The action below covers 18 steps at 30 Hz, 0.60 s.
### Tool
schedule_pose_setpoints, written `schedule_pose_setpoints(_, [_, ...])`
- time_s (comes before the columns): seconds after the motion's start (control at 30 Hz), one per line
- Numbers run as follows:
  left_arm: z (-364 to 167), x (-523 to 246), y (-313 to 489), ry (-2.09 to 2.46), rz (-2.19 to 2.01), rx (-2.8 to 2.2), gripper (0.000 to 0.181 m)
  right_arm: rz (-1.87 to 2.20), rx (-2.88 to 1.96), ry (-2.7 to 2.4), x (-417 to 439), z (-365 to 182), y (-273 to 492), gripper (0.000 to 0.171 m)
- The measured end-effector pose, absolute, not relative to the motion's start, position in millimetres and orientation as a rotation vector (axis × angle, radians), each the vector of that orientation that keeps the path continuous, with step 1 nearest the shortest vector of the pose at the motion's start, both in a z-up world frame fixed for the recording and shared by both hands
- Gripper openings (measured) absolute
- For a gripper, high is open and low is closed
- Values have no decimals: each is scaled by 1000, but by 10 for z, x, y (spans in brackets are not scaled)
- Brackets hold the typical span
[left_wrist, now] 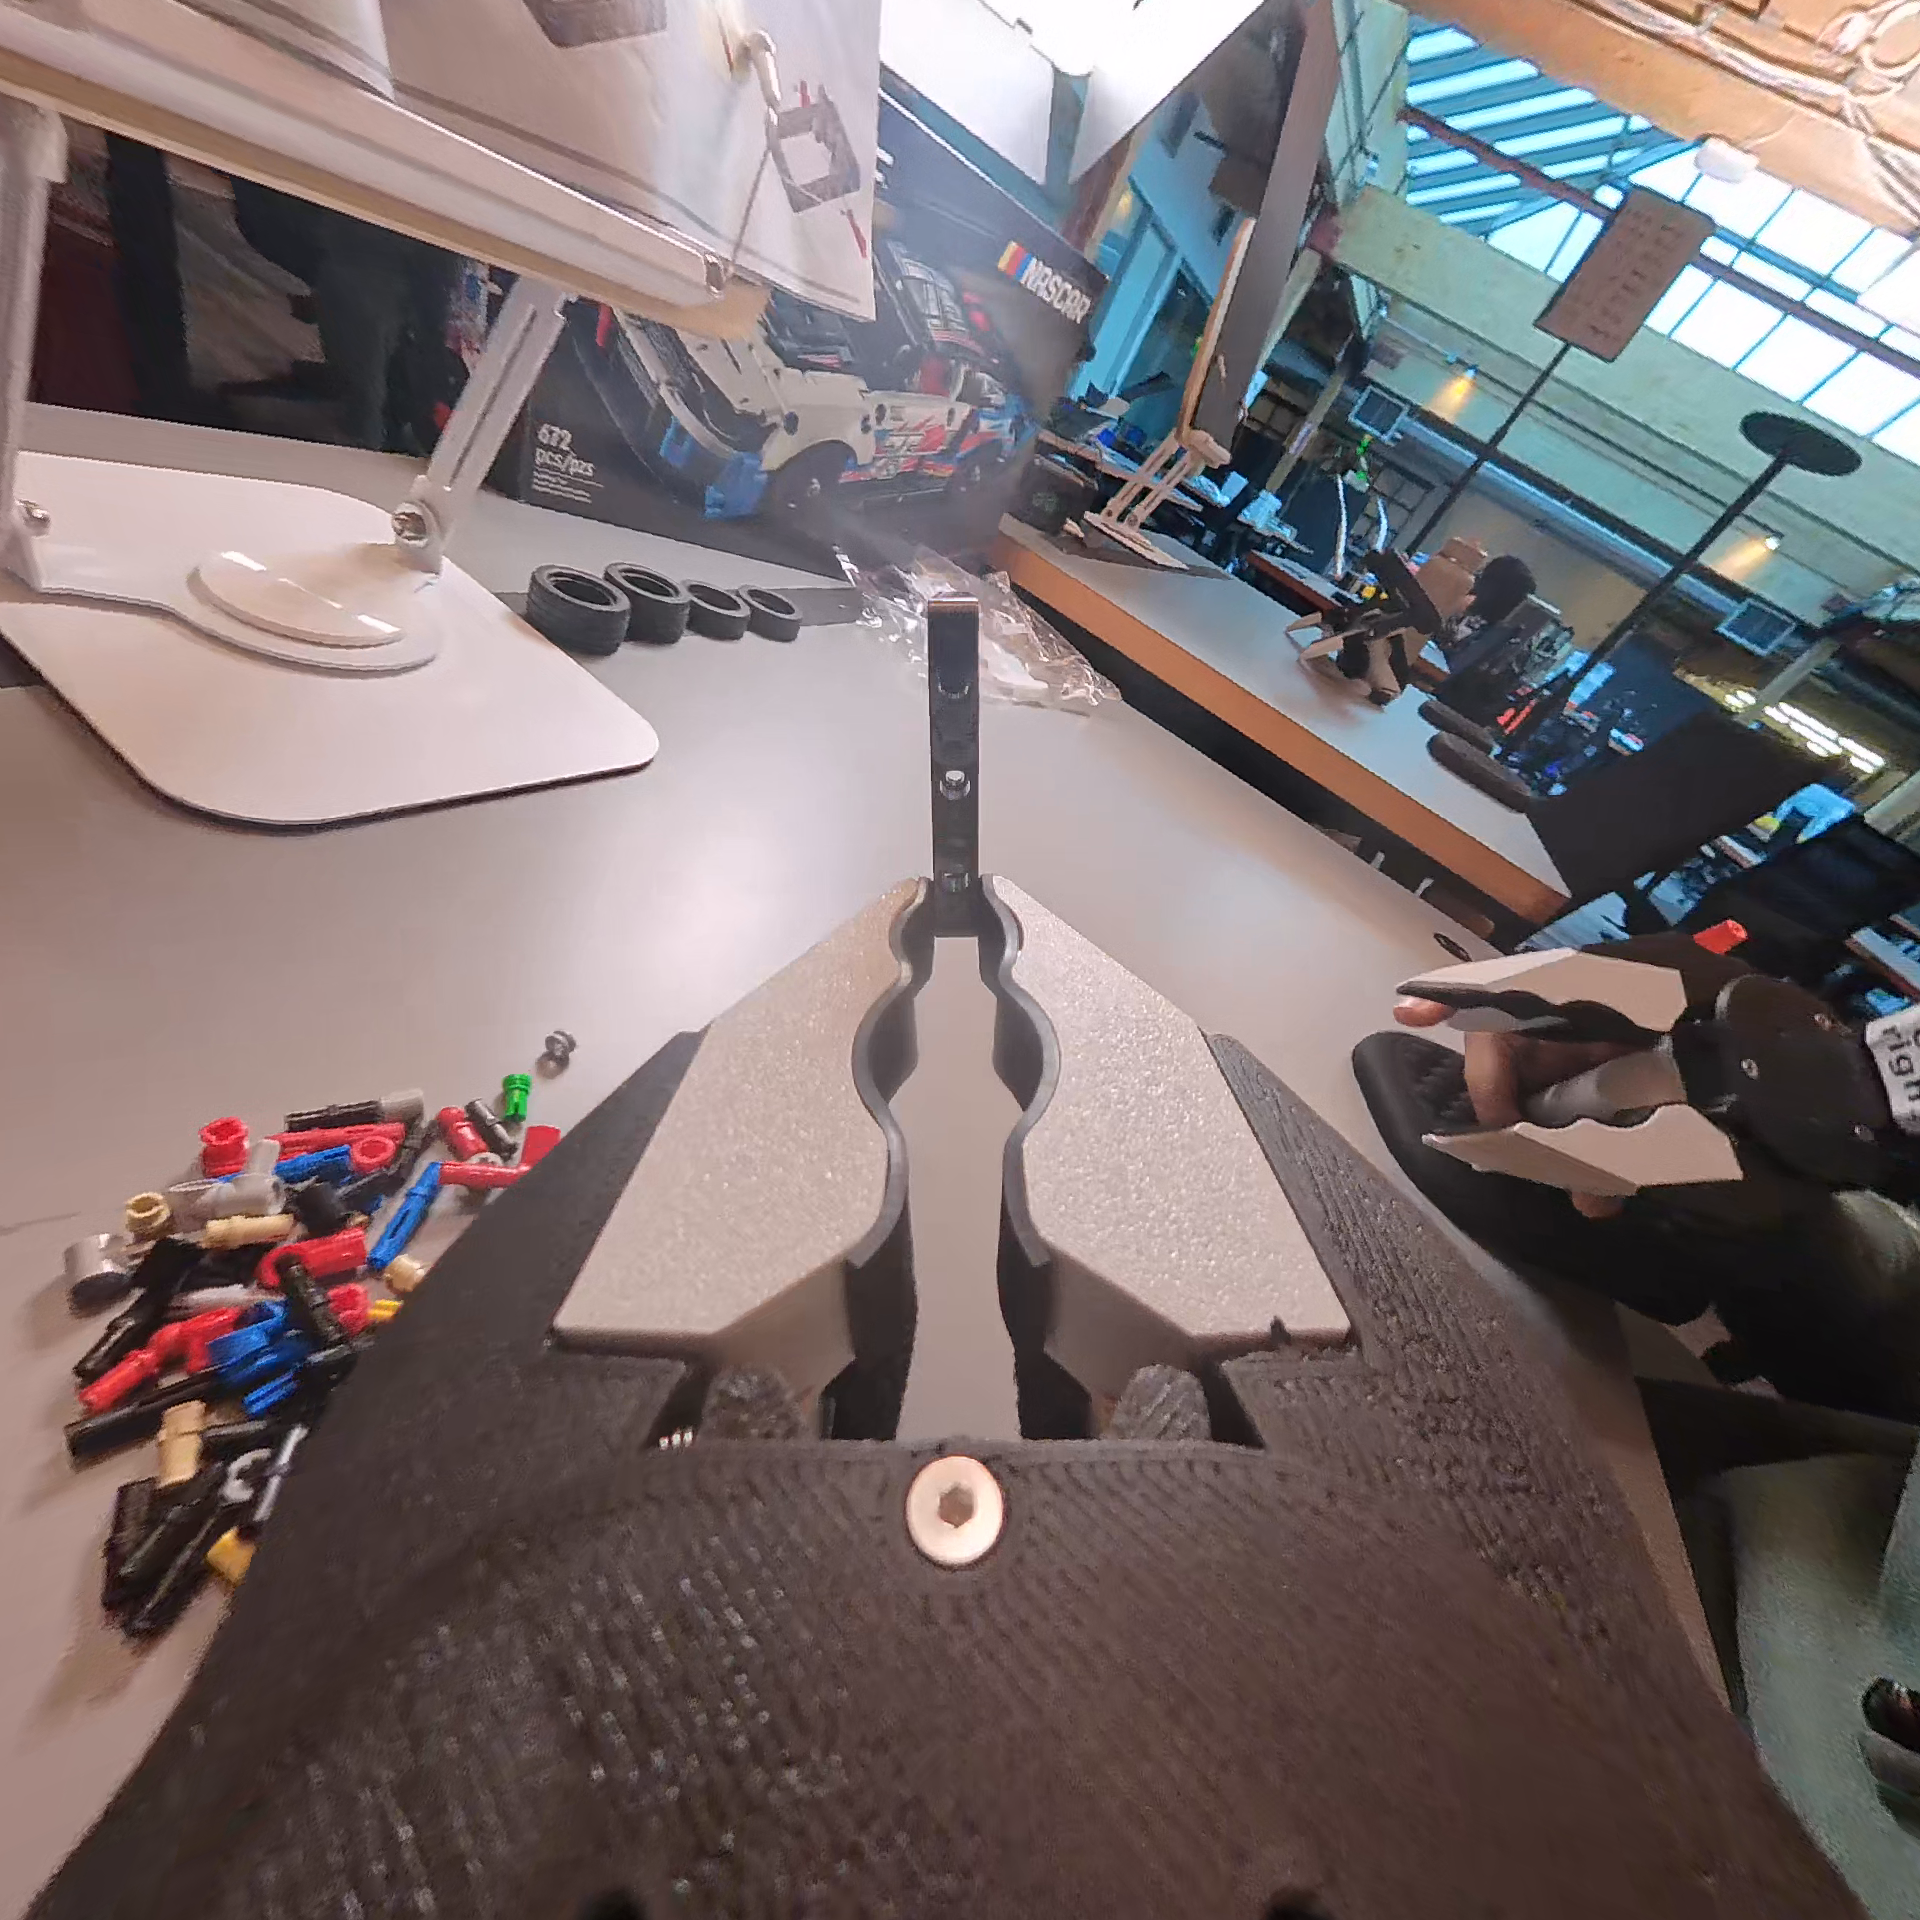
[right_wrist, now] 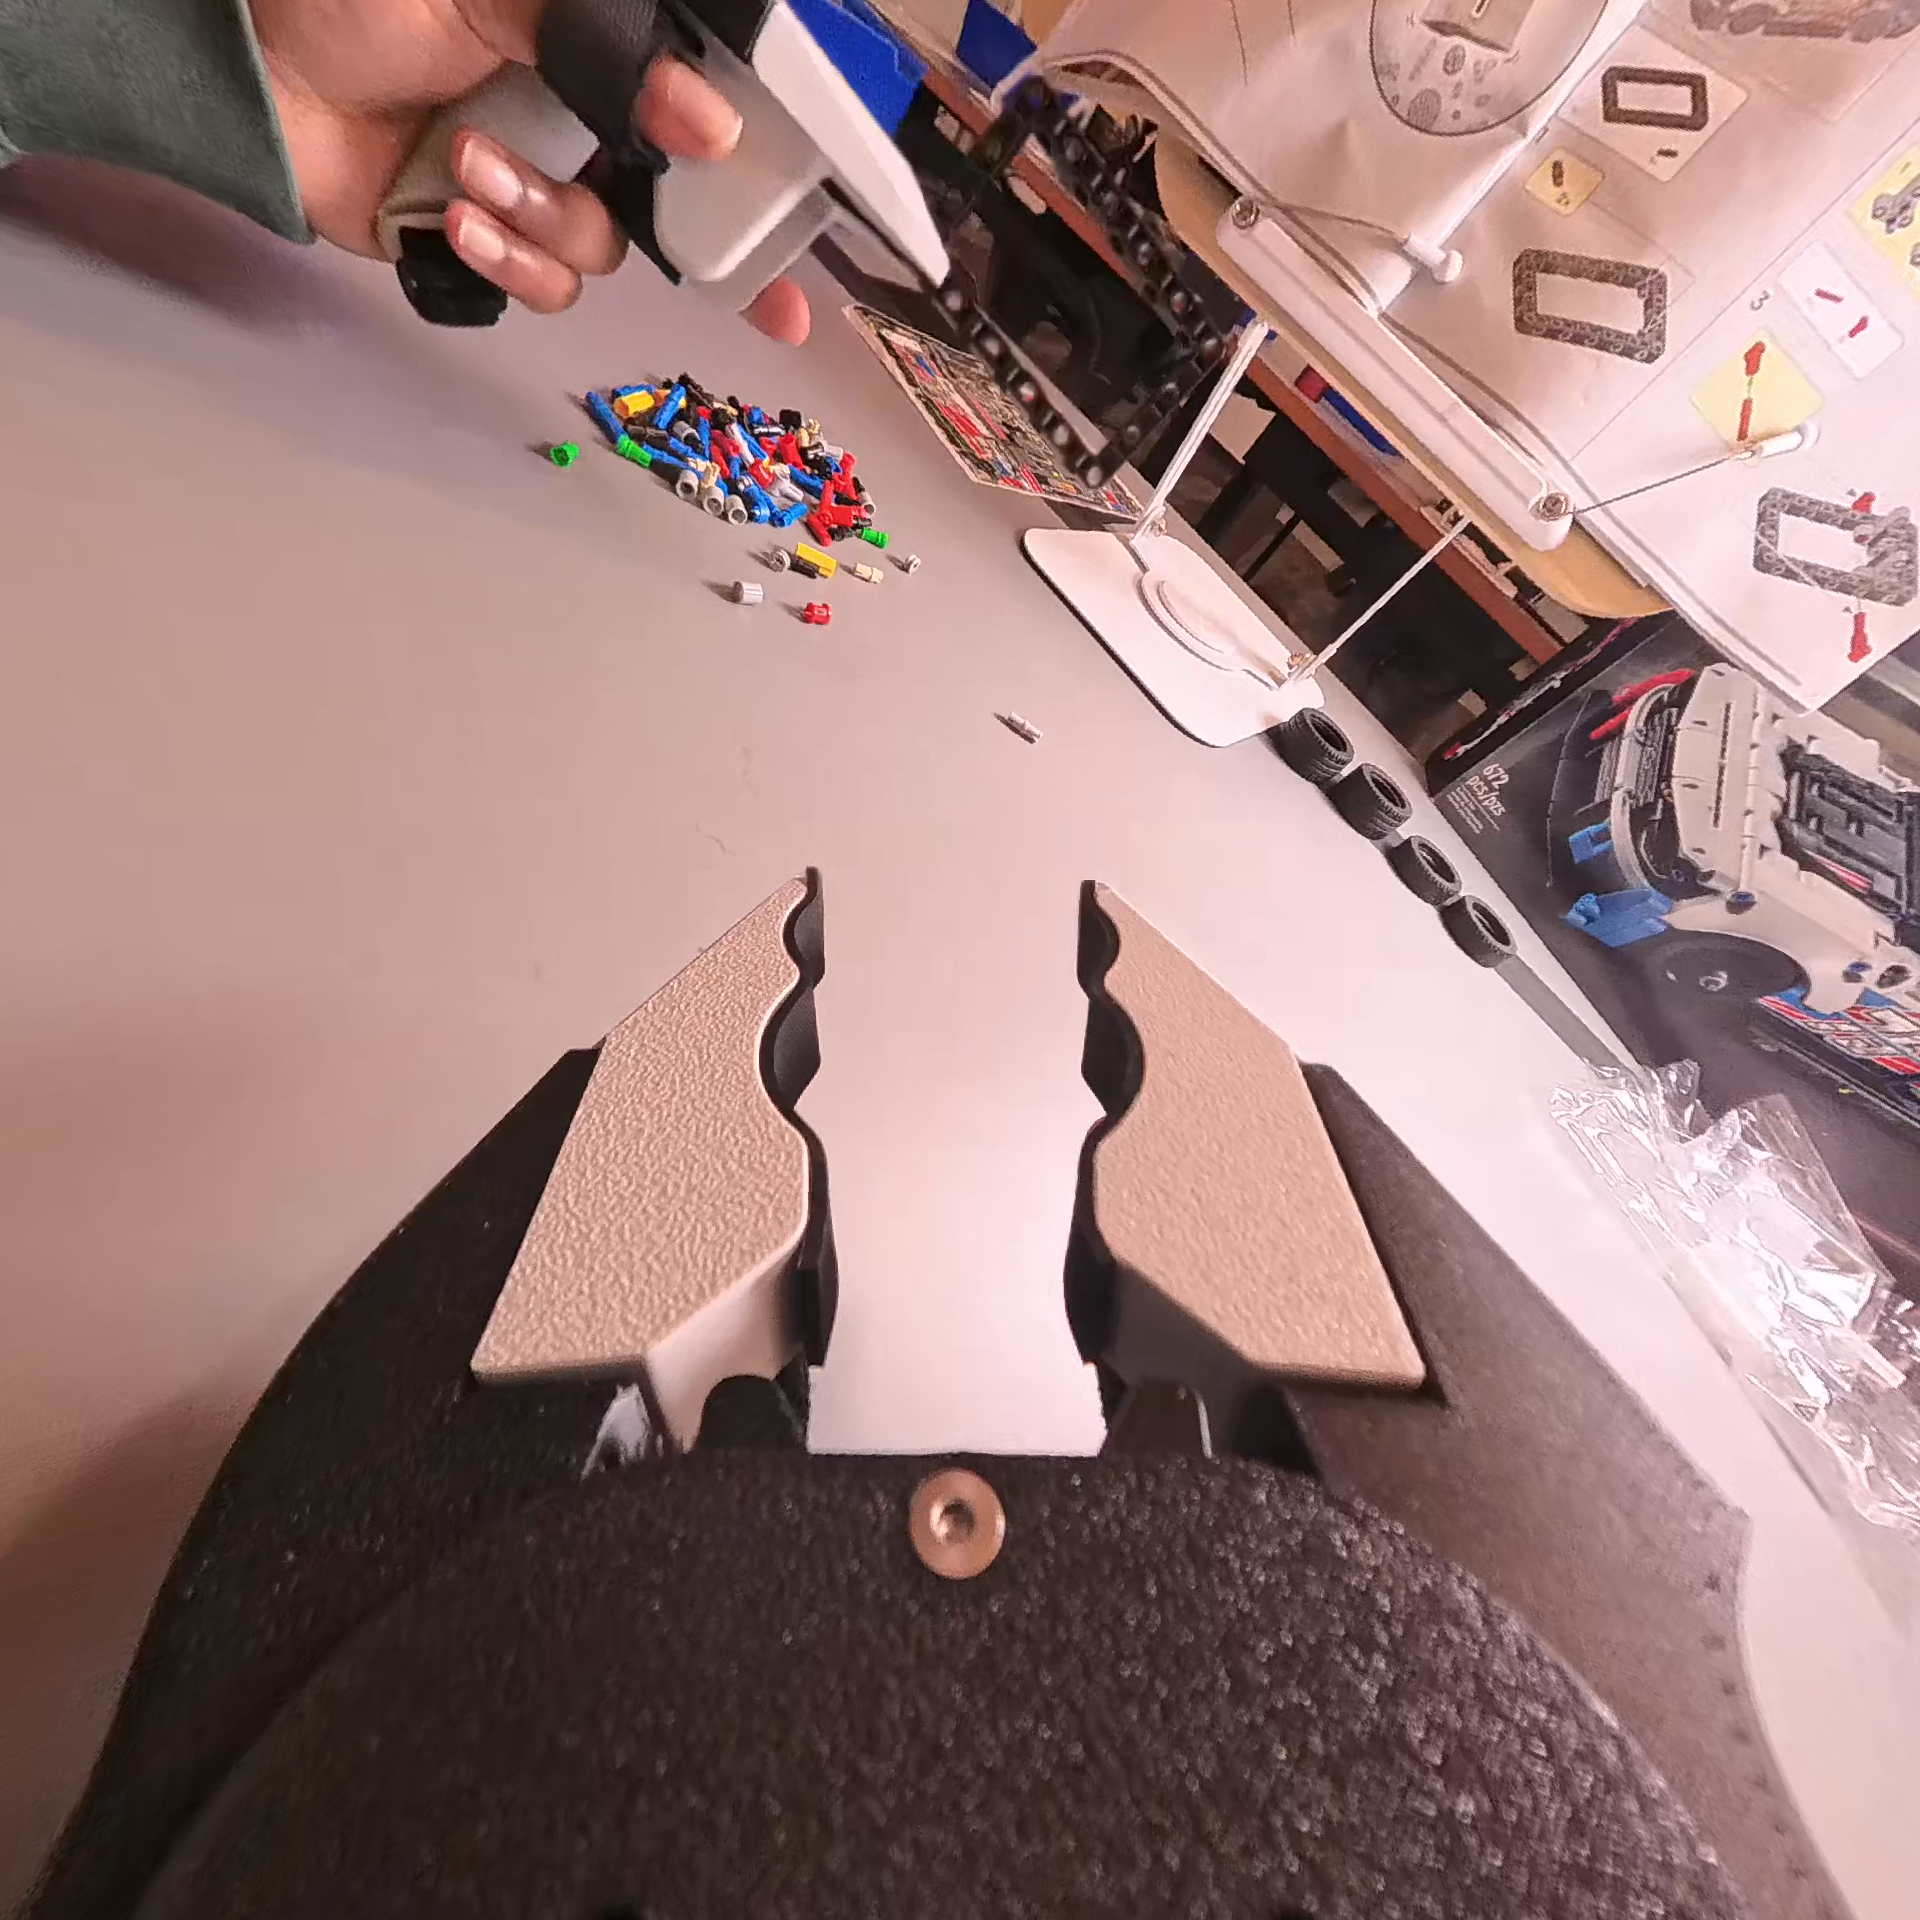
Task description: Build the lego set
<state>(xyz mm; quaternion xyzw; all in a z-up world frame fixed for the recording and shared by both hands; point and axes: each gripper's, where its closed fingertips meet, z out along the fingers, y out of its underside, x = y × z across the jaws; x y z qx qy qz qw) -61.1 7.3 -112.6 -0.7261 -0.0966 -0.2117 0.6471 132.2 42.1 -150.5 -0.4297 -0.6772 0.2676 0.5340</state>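
My left gripper (left_wrist: 954,896) is shut on a black Lego frame (left_wrist: 954,727), seen edge-on and sticking forward from the fingertips above the grey table (left_wrist: 727,883). In the right wrist view the left gripper (right_wrist: 935,275) holds this rectangular holed frame (right_wrist: 1023,387) up by one corner, near the booklet stand. My right gripper (right_wrist: 948,891) is open and empty, low over bare table. It also shows in the left wrist view (left_wrist: 1418,1070), at the right, open. A pile of small coloured Lego pins and connectors (left_wrist: 260,1247) (right_wrist: 727,457) lies on the table.
A white stand (left_wrist: 312,665) (right_wrist: 1174,613) holds the instruction booklet (right_wrist: 1558,260). Several black tyres (left_wrist: 665,605) (right_wrist: 1392,821) sit beside the Lego box (left_wrist: 831,416) (right_wrist: 1714,831). A lone grey pin (right_wrist: 1023,724), a sticker sheet (right_wrist: 997,436) and a clear plastic bag (right_wrist: 1766,1247) lie on the table. The grippers' ends are close to 20 cm from one another.
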Motion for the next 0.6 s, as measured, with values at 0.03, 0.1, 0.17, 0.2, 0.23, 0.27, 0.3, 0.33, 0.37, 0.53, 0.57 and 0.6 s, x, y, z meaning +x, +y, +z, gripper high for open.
schedule_pose_setpoints(0.03, [-1142, -568, 83, -201, -489, -1661, 5, 644, -1036, -1608, 1316, -1498, 416, 46])
schedule_pose_setpoints(0.1, [-1166, -444, 107, -154, -525, -1675, 5, 653, -1079, -1588, 1291, -1483, 420, 47])
schedule_pose_setpoints(0.17, [-1206, -324, 136, -113, -556, -1688, 5, 663, -1127, -1566, 1254, -1464, 416, 48])
schedule_pose_setpoints(0.2, [-1237, -271, 156, -105, -572, -1699, 5, 659, -1156, -1554, 1237, -1463, 422, 48])
schedule_pose_setpoints(0.23, [-1263, -220, 176, -101, -588, -1705, 5, 658, -1180, -1549, 1218, -1469, 417, 50])
schedule_pose_setpoints(0.27, [-1285, -166, 196, -97, -606, -1711, 5, 668, -1196, -1541, 1199, -1467, 401, 51])
schedule_pose_setpoints(0.3, [-1302, -113, 214, -92, -619, -1717, 5, 686, -1211, -1533, 1179, -1466, 375, 51])
schedule_pose_setpoints(0.33, [-1314, -66, 230, -84, -620, -1723, 5, 705, -1227, -1532, 1159, -1469, 338, 51])
schedule_pose_setpoints(0.37, [-1323, -22, 243, -76, -617, -1729, 6, 724, -1236, -1533, 1137, -1467, 291, 51])
schedule_pose_setpoints(0.53, [-1386, 173, 298, -68, -631, -1751, 6, 761, -1253, -1512, 1021, -1425, 190, 51])
schedule_pose_setpoints(0.57, [-1412, 206, 312, -80, -643, -1755, 5, 775, -1264, -1499, 1001, -1419, 197, 51])
schedule_pose_setpoints(0.6, [-1442, 243, 327, -95, -662, -1758, 5, 787, -1278, -1488, 987, -1418, 207, 51])
